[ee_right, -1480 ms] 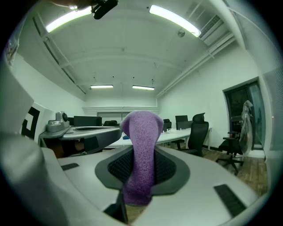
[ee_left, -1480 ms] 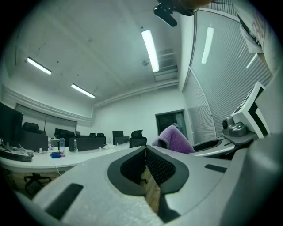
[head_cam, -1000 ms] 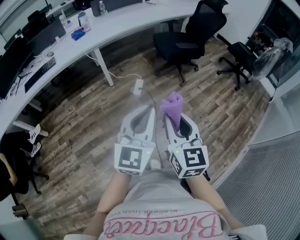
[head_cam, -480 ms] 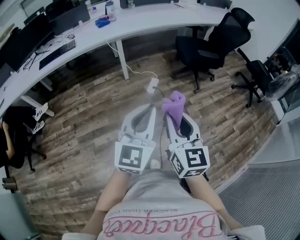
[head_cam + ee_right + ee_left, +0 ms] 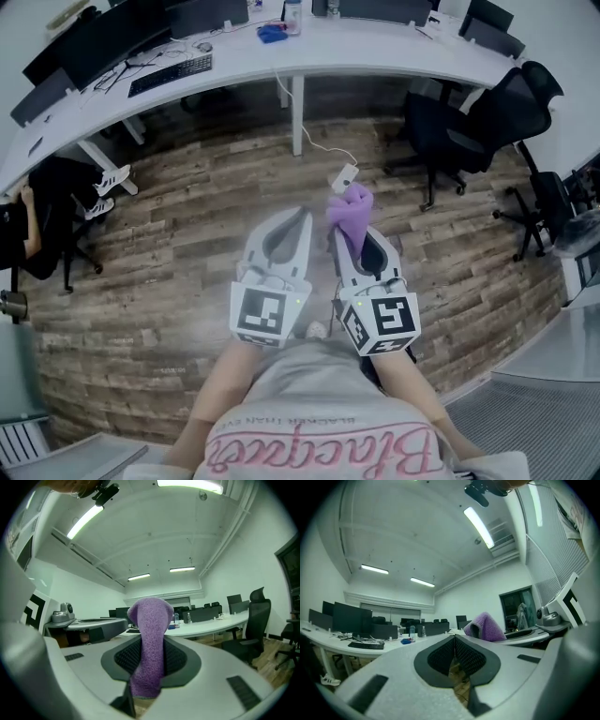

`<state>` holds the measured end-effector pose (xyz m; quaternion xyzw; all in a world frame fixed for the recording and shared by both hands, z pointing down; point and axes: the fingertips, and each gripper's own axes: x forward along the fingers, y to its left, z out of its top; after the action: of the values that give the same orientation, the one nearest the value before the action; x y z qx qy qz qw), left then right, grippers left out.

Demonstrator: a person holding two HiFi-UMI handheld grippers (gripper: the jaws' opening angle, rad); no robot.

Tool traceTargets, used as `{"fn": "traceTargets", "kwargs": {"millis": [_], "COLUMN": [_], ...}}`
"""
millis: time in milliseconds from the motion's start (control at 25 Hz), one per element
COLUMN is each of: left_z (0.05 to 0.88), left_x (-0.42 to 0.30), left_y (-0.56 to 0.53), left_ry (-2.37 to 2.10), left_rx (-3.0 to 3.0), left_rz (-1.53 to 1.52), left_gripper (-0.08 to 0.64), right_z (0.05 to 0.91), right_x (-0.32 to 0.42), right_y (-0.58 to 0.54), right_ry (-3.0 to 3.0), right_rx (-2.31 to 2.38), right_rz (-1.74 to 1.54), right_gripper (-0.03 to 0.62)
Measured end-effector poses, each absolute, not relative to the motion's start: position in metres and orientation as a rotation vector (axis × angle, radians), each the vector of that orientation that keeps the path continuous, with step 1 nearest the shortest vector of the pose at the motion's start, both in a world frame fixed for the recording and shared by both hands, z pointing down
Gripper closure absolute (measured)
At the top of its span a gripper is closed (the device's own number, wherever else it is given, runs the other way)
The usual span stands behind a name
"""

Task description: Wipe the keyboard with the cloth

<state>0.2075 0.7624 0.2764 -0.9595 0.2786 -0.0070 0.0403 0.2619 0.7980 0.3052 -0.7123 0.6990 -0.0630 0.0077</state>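
The right tongs (image 5: 349, 246) are clenched on the purple cloth (image 5: 351, 208), its fold standing up past the tips, carried ready for wiping. The left tongs (image 5: 298, 225) are pressed together on nothing. The 2 are held close in, side by side, level, aimed toward the tabletop (image 5: 375, 42). There what looks like the keyboard (image 5: 172, 74) lies well apart from them.

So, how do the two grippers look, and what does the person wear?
Both the left gripper and the right gripper have pale grey, tapered jaws with dark mesh pads. Each carries a white cube with black square markers. The person wears a grey shirt with pink lettering.
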Motion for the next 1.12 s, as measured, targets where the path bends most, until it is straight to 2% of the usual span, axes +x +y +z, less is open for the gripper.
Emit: {"fn": "traceTargets", "kwargs": {"millis": [600, 1120], "left_z": [0.284, 0.3], "left_x": [0.103, 0.059], "left_y": [0.725, 0.71], "left_ry": [1.338, 1.615], "left_rx": [-2.755, -2.645], "left_rz": [-0.088, -0.102], "left_gripper": [0.554, 0.554], "right_z": [0.304, 0.31], "right_x": [0.166, 0.117], "right_y": [0.746, 0.731], "right_ry": [2.544, 2.785], "right_rx": [-1.816, -1.491], "right_rz": [-0.209, -0.148], "right_gripper": [0.494, 0.494]}}
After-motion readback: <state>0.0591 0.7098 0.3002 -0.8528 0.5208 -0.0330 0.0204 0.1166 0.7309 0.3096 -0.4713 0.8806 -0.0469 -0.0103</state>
